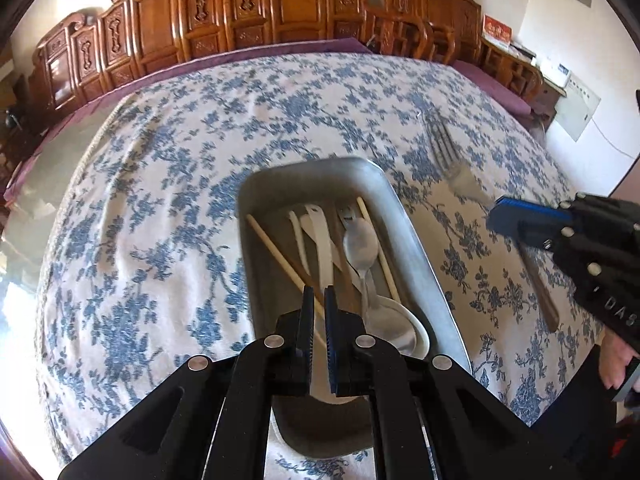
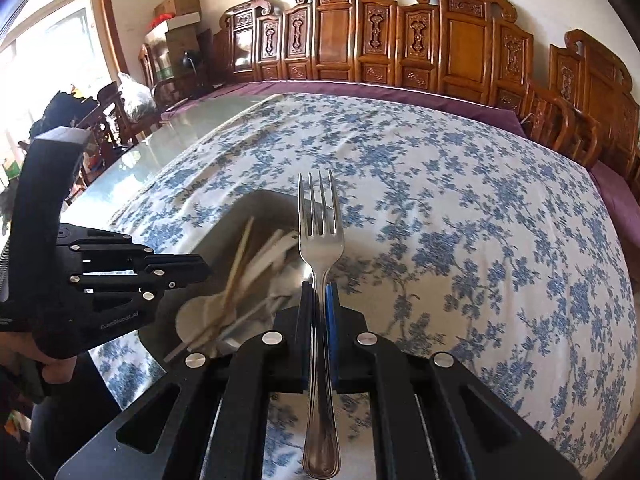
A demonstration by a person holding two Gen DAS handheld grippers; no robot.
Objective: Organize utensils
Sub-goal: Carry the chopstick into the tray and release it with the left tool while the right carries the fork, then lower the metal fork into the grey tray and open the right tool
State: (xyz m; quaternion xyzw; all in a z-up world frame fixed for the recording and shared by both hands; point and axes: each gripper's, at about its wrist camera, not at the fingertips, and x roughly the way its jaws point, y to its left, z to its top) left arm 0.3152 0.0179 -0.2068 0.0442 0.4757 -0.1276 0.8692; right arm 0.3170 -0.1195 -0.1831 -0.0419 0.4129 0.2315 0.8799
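Holding a steel fork (image 2: 321, 240) clamped by its neck, the right gripper (image 2: 319, 292) hangs beside the metal tray (image 1: 416, 248) near the table's front edge. Chopsticks (image 1: 280, 252) and spoons (image 1: 362, 244) already lie inside; the fork and a wooden-handled utensil (image 1: 538, 284) remain out. The left gripper (image 1: 319, 300) is closed, empty.

Far half of the flowered tablecloth (image 2: 460, 200) lies bare, open for passage | metal tray (image 1: 404, 216) crowded with chopsticks (image 1: 280, 256), white utensils (image 1: 320, 240) and a spoon (image 1: 362, 248) | left gripper (image 1: 319, 300) hangs over the tray's near end | carved wooden chairs (image 2: 400, 40) wall the table's far edge
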